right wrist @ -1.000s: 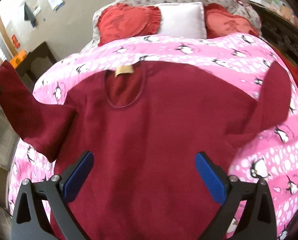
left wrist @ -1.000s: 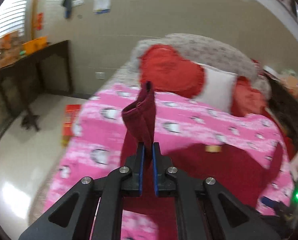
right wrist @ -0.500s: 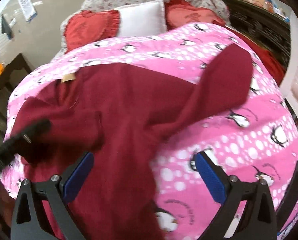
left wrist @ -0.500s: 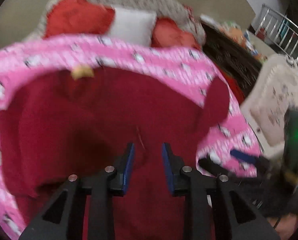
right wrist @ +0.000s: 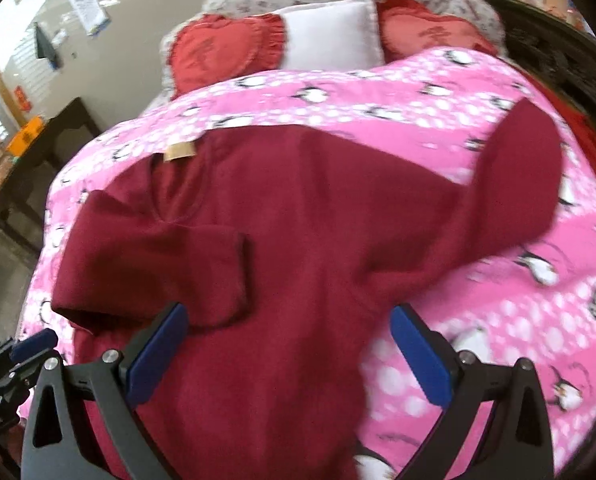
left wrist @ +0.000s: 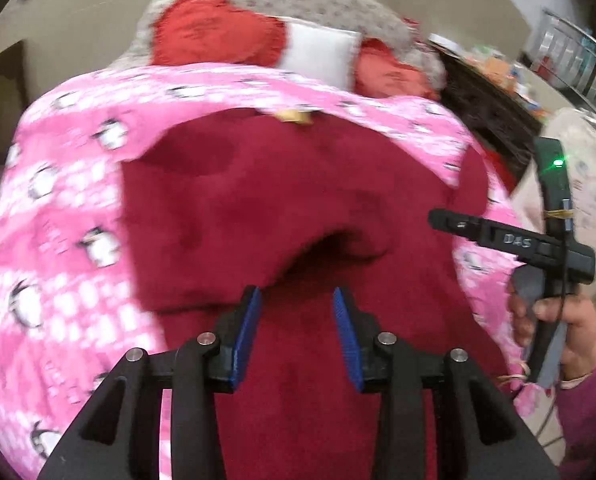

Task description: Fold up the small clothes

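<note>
A dark red long-sleeved shirt point(right wrist: 298, 216) lies flat on a pink penguin-print blanket point(right wrist: 498, 320), its tan neck label point(right wrist: 180, 151) at the far side. Its left sleeve point(right wrist: 154, 264) lies folded across the chest. Its right sleeve point(right wrist: 526, 176) stretches out over the blanket. My left gripper point(left wrist: 296, 320) is open and empty, just above the shirt point(left wrist: 298, 208) near the folded sleeve's cuff. My right gripper point(right wrist: 288, 344) is wide open and empty above the shirt's lower body; it also shows in the left wrist view point(left wrist: 498, 236).
Red heart-shaped pillows point(right wrist: 222, 52) and a white pillow point(right wrist: 330, 36) lie at the head of the bed. A dark wooden table point(right wrist: 38, 160) stands to the left. Dark furniture point(right wrist: 558, 60) runs along the right side. The left gripper's tip point(right wrist: 30, 344) shows low left.
My left gripper carried the left sleeve over the chest, let go and opened. The sleeve now lies folded on the shirt. My right gripper stayed wide open and shifted its aim.
</note>
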A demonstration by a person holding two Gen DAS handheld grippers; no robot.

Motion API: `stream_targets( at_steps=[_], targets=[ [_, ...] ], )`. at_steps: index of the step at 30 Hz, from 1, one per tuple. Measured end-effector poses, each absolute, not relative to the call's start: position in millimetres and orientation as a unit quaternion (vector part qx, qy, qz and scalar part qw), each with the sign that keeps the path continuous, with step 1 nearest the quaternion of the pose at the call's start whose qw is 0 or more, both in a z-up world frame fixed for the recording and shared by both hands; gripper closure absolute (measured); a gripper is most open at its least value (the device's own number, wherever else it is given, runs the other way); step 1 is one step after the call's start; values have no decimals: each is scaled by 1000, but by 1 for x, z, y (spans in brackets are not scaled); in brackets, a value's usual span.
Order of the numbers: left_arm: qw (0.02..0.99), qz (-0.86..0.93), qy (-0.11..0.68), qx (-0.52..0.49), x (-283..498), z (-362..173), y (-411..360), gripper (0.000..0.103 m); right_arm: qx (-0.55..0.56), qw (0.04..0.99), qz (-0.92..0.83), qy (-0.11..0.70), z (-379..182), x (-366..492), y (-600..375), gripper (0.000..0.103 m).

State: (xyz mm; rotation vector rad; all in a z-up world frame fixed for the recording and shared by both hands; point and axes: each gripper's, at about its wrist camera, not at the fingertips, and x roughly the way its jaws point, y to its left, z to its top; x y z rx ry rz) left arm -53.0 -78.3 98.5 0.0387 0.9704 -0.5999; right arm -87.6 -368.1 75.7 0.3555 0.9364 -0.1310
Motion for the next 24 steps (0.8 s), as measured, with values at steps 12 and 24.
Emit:
stream_targets(
  at_steps=[12, 24],
  targets=[
    [860, -137, 492, 21, -12, 44, -52, 86, 83, 879, -23, 469, 62, -21, -331, 99],
    [857, -136, 496, -24, -18, 44, -31, 86, 91, 859, -124, 488, 77, -44, -393, 70]
  ],
)
